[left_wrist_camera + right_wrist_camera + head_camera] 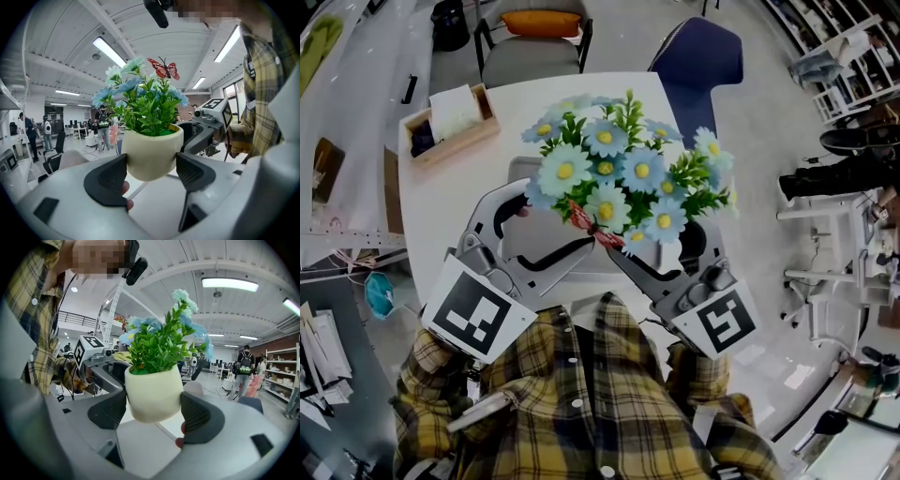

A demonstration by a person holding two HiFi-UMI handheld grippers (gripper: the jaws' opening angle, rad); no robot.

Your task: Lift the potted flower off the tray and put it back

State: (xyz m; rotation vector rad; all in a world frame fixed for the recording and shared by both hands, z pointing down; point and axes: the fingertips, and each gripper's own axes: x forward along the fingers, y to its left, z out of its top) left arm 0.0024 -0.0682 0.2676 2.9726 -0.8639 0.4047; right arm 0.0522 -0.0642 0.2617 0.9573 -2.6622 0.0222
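Observation:
The potted flower is a cream pot (152,151) with green leaves, pale blue daisies (619,178) and a red butterfly (163,69). It hangs above the white table (441,211), clear of the grey tray (517,171). My left gripper (151,174) is shut on the pot, one dark pad (107,180) pressed against each side. From the opposite side my right gripper (153,412) is shut on the same pot (153,393). In the head view the blossoms hide the pot and both pairs of fingertips; only the gripper bodies and marker cubes (478,317) show.
A wooden box (450,127) with white paper sits at the table's far left. Beyond the table stand a chair with an orange cushion (539,37) and a blue chair (698,56). People (102,123) walk in the hall behind.

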